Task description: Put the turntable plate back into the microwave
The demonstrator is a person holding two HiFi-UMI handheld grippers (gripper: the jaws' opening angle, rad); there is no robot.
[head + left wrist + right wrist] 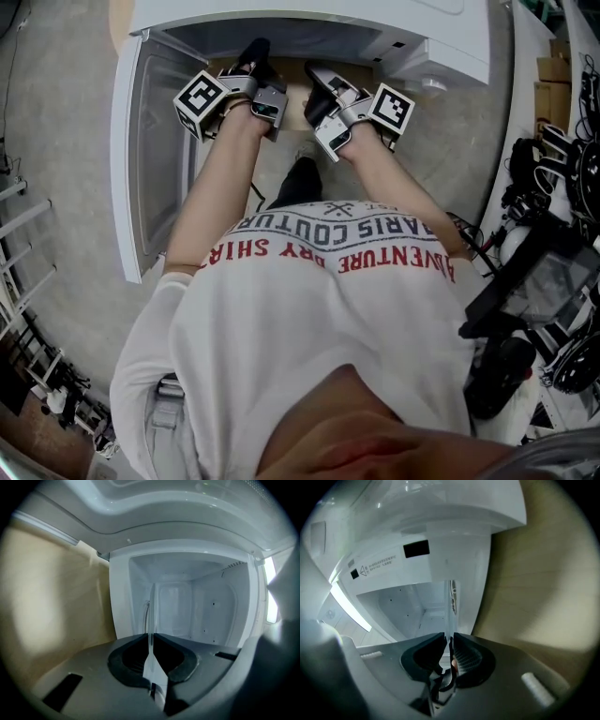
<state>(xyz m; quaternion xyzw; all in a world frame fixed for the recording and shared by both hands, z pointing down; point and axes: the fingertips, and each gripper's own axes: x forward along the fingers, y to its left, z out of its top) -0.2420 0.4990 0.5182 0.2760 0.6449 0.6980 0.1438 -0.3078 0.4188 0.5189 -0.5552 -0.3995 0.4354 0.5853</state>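
The glass turntable plate shows edge-on as a thin clear upright line between the jaws of my left gripper, which is shut on its rim. My right gripper is likewise shut on the plate. Both face the open white cavity of the microwave, also seen in the right gripper view. In the head view the left gripper and right gripper sit side by side just in front of the microwave opening. The clear plate between them is hard to make out there.
The microwave door hangs open to the left. A pale wooden panel flanks the microwave on both sides. Black gear and cables crowd a white bench at the right. A wire rack stands on the floor at the left.
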